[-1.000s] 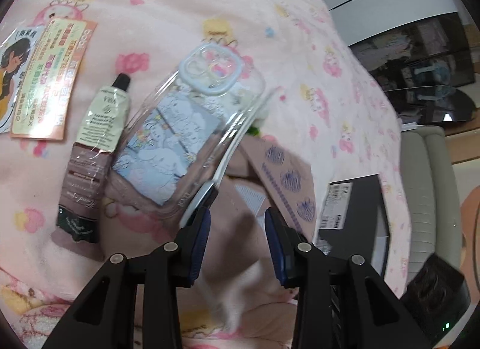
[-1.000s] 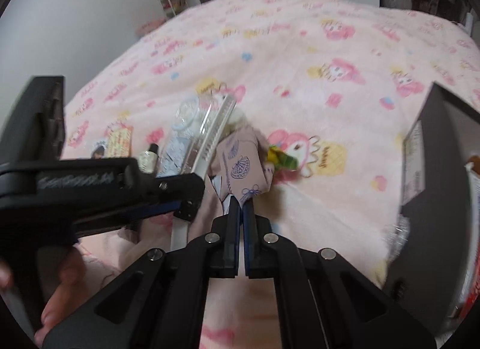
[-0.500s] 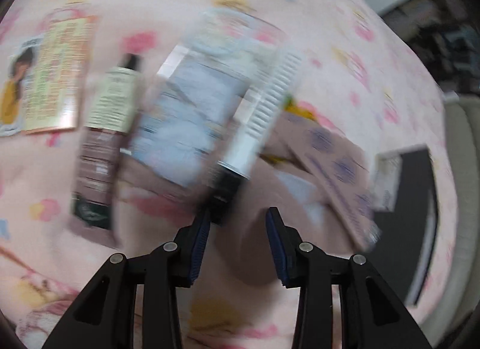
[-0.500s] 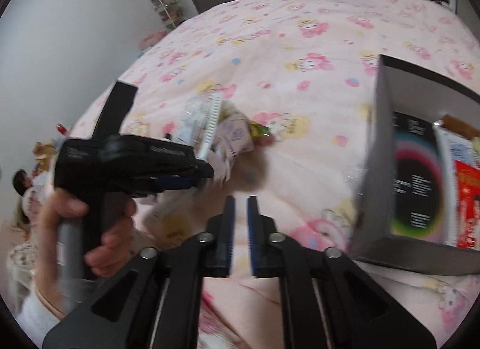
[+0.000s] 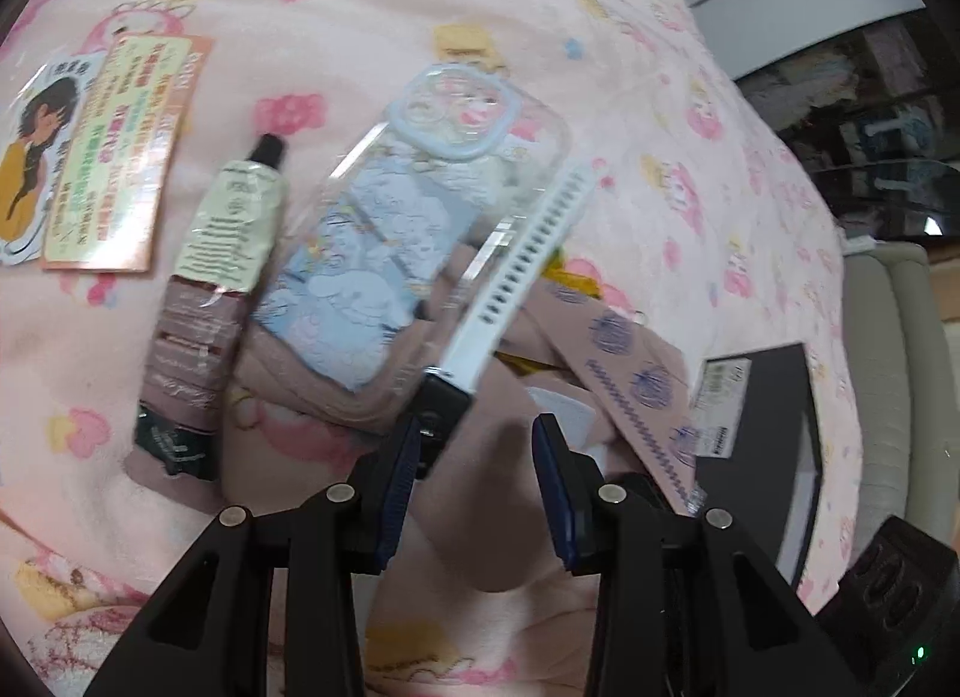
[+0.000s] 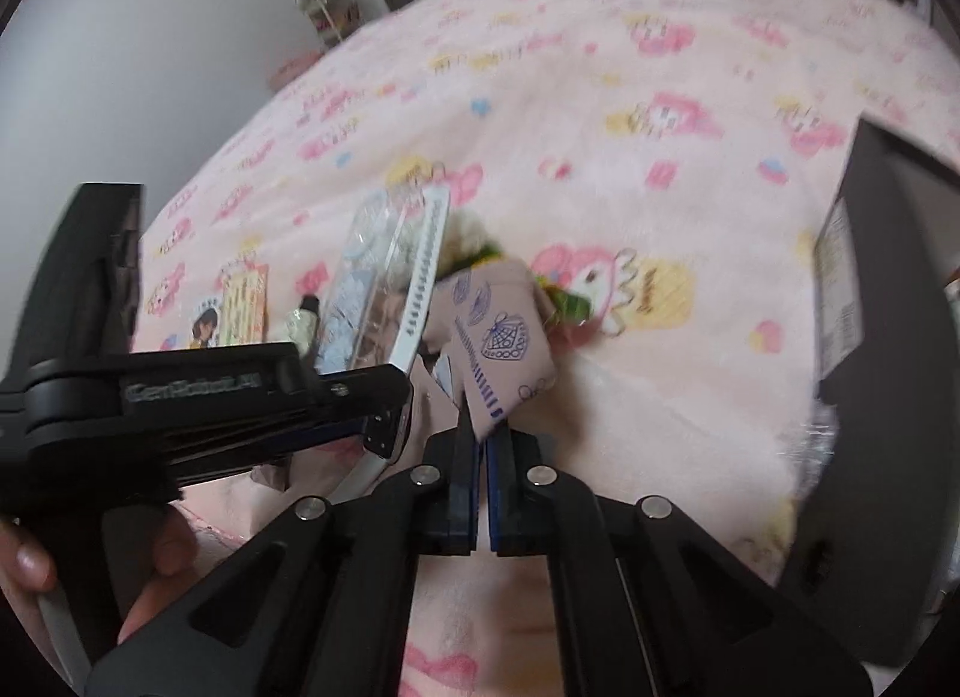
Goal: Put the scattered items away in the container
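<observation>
A clear phone case (image 5: 414, 205) with a blue cartoon card lies on the pink blanket, a white perforated watch strap (image 5: 522, 271) resting along its right side. A cream and brown tube (image 5: 210, 289) lies to its left. A pink pouch with purple prints (image 5: 636, 373) lies to the right. My left gripper (image 5: 474, 457) is open, its left finger at the strap's black end. My right gripper (image 6: 483, 445) is shut on the pink pouch (image 6: 498, 343). The black box (image 6: 888, 289) stands at the right.
An orange leaflet (image 5: 114, 151) and a character card (image 5: 30, 163) lie at the far left. A green and yellow wrapper (image 6: 564, 301) sits behind the pouch. A grey sofa arm (image 5: 888, 373) is beyond the bed's right edge.
The right gripper swung away toward the box with its jaws slightly apart, then came back and closed on the pouch. The left gripper shifted and now sits at the strap's black end.
</observation>
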Demonstrator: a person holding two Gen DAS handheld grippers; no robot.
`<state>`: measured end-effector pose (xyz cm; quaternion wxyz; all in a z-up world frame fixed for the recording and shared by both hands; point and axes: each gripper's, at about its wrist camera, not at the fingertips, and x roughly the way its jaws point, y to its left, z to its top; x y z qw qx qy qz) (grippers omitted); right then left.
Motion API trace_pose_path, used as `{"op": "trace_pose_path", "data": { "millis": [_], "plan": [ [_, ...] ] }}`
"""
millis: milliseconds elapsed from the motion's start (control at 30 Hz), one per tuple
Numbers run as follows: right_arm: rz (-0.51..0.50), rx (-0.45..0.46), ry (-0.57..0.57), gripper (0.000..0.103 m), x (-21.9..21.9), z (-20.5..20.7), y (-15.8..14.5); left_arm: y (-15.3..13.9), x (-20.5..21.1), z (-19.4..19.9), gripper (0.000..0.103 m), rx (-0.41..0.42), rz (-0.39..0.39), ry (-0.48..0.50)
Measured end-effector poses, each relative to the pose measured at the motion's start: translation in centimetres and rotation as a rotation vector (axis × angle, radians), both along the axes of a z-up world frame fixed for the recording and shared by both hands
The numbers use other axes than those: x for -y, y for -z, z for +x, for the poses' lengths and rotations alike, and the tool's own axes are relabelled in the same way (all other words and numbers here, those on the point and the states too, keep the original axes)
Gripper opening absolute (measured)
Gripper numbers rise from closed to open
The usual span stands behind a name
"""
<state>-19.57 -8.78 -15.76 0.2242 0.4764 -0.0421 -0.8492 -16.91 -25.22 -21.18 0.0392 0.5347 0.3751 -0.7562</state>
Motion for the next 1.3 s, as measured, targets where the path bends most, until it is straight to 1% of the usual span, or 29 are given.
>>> {"op": "trace_pose_path", "data": {
  "millis": [67,133,200,233,300,367,400,467,500,533,600,633,700,733,767,800,833,900,933,1067,1133,1200,1300],
  "plan": [
    [0.014,-0.058,0.011,0.0,-0.7,1.0,-1.4,-0.5,-0.6,0.0,0.034,-0.031,0.016,0.035],
    [0.05,-0.114,0.036,0.0,-1.6,1.7,-2.9,-0.9,-1.4,-0.1,0.034,-0.056,0.035,0.084],
    [0.051,-0.149,0.052,0.0,-2.5,2.2,-4.2,-1.2,-2.8,-0.7,0.035,-0.052,0.043,0.132],
    [0.033,-0.155,0.056,0.0,-3.2,2.5,-4.9,-1.1,-3.2,-0.8,0.035,-0.04,0.036,0.149],
    [0.013,-0.152,0.053,0.0,-3.9,3.0,-5.5,-0.9,-3.7,-0.9,0.035,-0.002,-0.006,0.164],
    [-0.017,-0.107,0.016,0.0,-3.9,2.8,-5.2,-0.8,-3.8,-1.1,0.035,0.023,-0.045,0.148],
    [-0.028,-0.082,0.004,0.002,-3.9,2.7,-4.9,-0.8,-3.7,-1.1,0.035,0.034,-0.065,0.133],
    [-0.032,-0.024,-0.013,0.014,-3.4,2.2,-3.6,-0.6,-3.1,-0.8,0.035,0.067,-0.098,0.09],
    [-0.034,-0.006,-0.014,0.027,-3.2,2.0,-3.1,-0.2,-2.6,-0.6,0.035,0.088,-0.1,0.07],
    [-0.052,0.024,-0.021,0.038,-2.9,1.5,-2.4,0.3,-1.8,-0.1,0.035,0.1,-0.083,0.055],
    [-0.09,0.061,-0.024,0.049,-2.4,0.8,-1.2,0.9,-0.5,0.3,0.035,0.11,-0.041,0.017],
    [-0.111,0.089,-0.024,0.05,-2.0,0.1,-0.3,0.9,0.0,0.3,0.035,0.109,-0.045,-0.008],
    [-0.127,0.13,-0.027,0.048,-1.4,-0.9,1.2,0.6,0.9,0.5,0.035,0.099,-0.081,-0.073],
    [-0.122,0.152,-0.03,0.03,-0.9,-1.4,2.0,0.5,1.3,0.6,0.035,0.09,-0.09,-0.1],
    [-0.097,0.168,-0.038,0.015,-0.4,-1.9,2.9,0.4,1.7,0.8,0.035,0.079,-0.086,-0.117],
    [-0.069,0.163,-0.033,0.005,-0.1,-2.1,3.3,0.4,1.9,0.9,0.035,0.07,-0.073,-0.121],
    [-0.046,0.148,-0.025,0.005,0.2,-2.1,3.5,0.4,2.0,1.0,0.034,0.061,-0.06,-0.12],
    [-0.046,0.113,-0.019,0.003,0.3,-1.7,3.0,0.1,2.1,1.2,0.034,0.033,-0.038,-0.106],
    [-0.047,0.075,-0.013,0.003,0.2,-1.2,2.1,-0.1,2.0,1.4,0.035,0.016,-0.034,-0.1],
    [0.005,-0.073,0.007,0.002,0.0,0.5,-1.1,-1.6,1.6,1.9,0.035,-0.064,-0.038,-0.075],
    [0.011,-0.111,0.007,0.002,-0.5,1.2,-2.7,-2.2,1.1,1.9,0.035,-0.102,-0.016,-0.035],
    [-0.019,-0.135,0.005,0.002,-1.4,2.2,-4.3,-2.6,0.0,1.5,0.035,-0.135,0.037,0.029],
    [-0.031,-0.169,0.029,0.002,-3.2,4.1,-6.0,-2.5,-1.6,1.2,0.035,-0.145,0.108,0.131]
  ]
}}
